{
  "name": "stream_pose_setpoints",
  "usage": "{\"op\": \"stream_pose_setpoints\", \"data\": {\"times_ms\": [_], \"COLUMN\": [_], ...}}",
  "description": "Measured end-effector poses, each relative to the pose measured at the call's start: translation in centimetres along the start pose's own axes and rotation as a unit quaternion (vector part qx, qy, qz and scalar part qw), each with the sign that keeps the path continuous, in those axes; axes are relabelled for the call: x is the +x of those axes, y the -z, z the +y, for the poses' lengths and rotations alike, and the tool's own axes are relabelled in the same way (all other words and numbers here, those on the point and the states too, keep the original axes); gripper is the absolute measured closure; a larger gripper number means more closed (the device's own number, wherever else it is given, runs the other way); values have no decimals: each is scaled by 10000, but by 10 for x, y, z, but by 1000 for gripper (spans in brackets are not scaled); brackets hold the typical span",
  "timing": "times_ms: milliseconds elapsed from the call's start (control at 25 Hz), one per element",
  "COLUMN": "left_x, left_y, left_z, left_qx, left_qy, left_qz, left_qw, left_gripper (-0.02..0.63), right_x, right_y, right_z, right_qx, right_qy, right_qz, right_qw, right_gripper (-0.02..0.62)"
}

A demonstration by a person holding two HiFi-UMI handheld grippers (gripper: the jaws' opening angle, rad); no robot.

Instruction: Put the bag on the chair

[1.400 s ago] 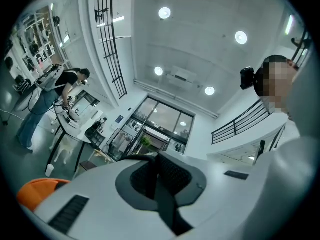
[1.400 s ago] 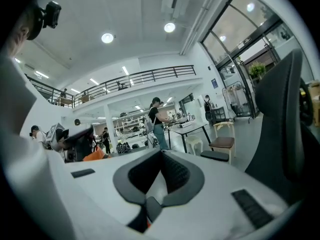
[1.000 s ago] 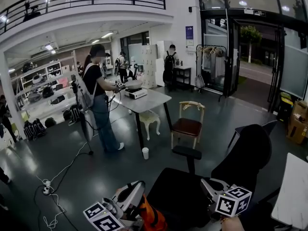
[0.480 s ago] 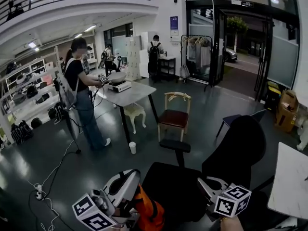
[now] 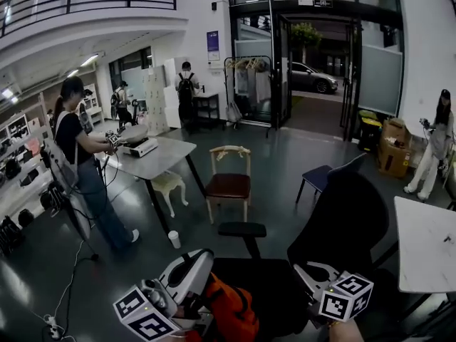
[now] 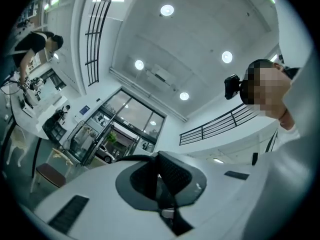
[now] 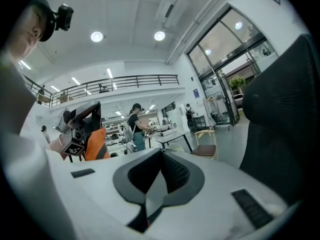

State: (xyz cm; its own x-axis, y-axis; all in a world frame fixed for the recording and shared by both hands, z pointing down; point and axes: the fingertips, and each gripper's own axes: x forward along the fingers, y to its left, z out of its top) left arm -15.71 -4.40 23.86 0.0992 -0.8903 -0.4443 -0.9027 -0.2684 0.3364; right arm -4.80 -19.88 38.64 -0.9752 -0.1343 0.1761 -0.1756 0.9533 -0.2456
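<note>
An orange bag (image 5: 228, 315) hangs at the bottom of the head view, just left of a black office chair (image 5: 349, 219) and over the front of its seat. My left gripper (image 5: 203, 256) is shut on the bag's black strap and points up; its own view shows the closed jaws (image 6: 159, 161) against the ceiling. The right gripper view shows the bag (image 7: 95, 144) hanging under the left gripper (image 7: 75, 126). My right gripper (image 5: 299, 268) is shut and holds nothing, close over the seat's right side, its jaws (image 7: 161, 156) beside the chair's backrest (image 7: 280, 114).
A wooden chair with a brown seat (image 5: 228, 184) and a blue chair (image 5: 320, 177) stand beyond. A person (image 5: 82, 162) works at a grey table (image 5: 153, 159) on the left. A white cup (image 5: 174, 239) stands on the floor. A white tabletop (image 5: 427, 244) is at right.
The head view has swung to the right, so the room slides left. More of the orange bag shows beside the left gripper. Both grippers keep their places by the black chair.
</note>
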Motion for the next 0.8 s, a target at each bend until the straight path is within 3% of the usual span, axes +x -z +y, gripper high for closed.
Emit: {"op": "stream_pose_setpoints", "data": {"times_ms": [320, 800], "left_x": [37, 68], "left_y": [1, 19], "left_z": [52, 128], "left_qx": [-454, -1135], "left_qy": [654, 984], "left_qz": [469, 1027], "left_qw": [9957, 9833], "left_gripper": [604, 604], "right_x": [31, 56], "right_y": [-7, 4], "right_z": [-9, -21], "right_qx": [175, 472], "right_qy": [705, 1679], "right_qz": [-78, 39], "right_qw": [9973, 9847], "right_gripper": [592, 592]}}
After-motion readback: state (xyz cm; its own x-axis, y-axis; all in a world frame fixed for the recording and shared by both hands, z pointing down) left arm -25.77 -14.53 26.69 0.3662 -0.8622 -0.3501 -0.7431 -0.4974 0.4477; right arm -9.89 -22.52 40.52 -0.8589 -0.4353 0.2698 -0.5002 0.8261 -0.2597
